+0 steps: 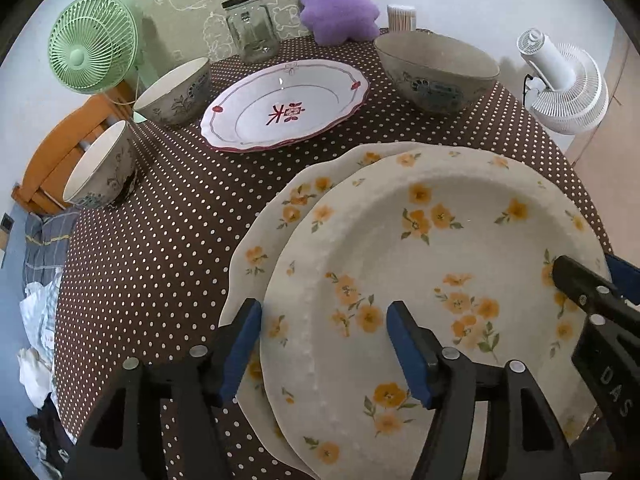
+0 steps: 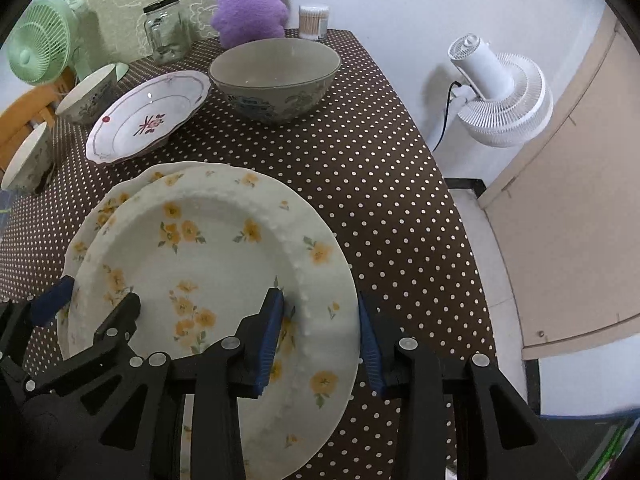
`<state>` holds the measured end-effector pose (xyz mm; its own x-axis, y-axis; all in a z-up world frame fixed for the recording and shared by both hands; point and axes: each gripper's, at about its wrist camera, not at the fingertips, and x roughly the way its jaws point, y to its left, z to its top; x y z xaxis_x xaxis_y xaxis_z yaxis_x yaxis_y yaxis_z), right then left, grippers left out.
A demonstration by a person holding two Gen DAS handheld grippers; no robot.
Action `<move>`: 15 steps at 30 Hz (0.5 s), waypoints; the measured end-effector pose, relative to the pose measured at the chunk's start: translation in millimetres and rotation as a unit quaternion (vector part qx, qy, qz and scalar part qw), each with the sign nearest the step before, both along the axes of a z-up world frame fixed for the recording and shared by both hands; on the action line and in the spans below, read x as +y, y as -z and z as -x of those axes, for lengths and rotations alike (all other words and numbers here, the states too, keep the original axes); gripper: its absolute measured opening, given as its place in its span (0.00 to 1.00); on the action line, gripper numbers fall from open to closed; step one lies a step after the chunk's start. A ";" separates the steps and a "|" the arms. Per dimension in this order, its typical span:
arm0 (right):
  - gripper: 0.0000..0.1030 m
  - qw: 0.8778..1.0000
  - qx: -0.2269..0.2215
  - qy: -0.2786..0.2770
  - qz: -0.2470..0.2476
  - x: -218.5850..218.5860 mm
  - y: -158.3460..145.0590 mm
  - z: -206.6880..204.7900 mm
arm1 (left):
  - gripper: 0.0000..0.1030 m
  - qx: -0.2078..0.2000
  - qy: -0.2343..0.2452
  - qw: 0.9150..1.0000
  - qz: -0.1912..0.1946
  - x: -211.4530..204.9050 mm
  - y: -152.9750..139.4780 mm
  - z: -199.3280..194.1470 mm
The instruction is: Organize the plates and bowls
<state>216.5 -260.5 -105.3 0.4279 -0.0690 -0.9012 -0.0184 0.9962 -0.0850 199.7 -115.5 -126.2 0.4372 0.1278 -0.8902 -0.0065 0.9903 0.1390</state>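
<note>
Two cream plates with yellow flowers lie stacked near the table's front. The top plate (image 1: 420,240) (image 2: 208,248) sits shifted right on the lower plate (image 1: 288,200) (image 2: 82,244). My left gripper (image 1: 324,312) (image 2: 98,292) straddles the top plate's left rim with its jaws open, and the outer pad stands just off the edge. On the right rim, my right gripper (image 2: 320,300) (image 1: 596,276) is shut, one pad on the beaded inner ring and the other against the outer edge. Further back are a red-trimmed white plate (image 1: 280,92), a large bowl (image 1: 436,68) and two small bowls (image 1: 176,88) (image 1: 102,168).
A glass jar (image 1: 250,28), a purple plush (image 1: 336,0) and a toothpick box (image 1: 401,16) stand along the back of the dotted brown tablecloth (image 1: 160,260). A green fan (image 1: 92,44) is at the back left. A white fan (image 2: 500,96) stands on the floor beyond the table's right edge.
</note>
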 end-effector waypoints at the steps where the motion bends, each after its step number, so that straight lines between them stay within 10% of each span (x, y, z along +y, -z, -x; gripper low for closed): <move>1: 0.39 1.000 0.000 -0.002 -0.002 0.4 0.2 -0.7 | 0.74 -0.005 0.002 1.000 -0.001 -0.6 -2.9 0.6; 15: 0.40 1.000 0.011 -0.002 -0.011 11.5 4.7 -13.7 | 0.79 -0.014 -0.015 1.000 0.022 21.8 -12.8 -0.1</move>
<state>230.2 -249.0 -109.9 0.4083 -0.0461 -0.9117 -0.0249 0.9978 -0.0616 199.8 -93.7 -113.4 0.4584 0.1016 -0.8829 -0.0386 0.9948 0.0944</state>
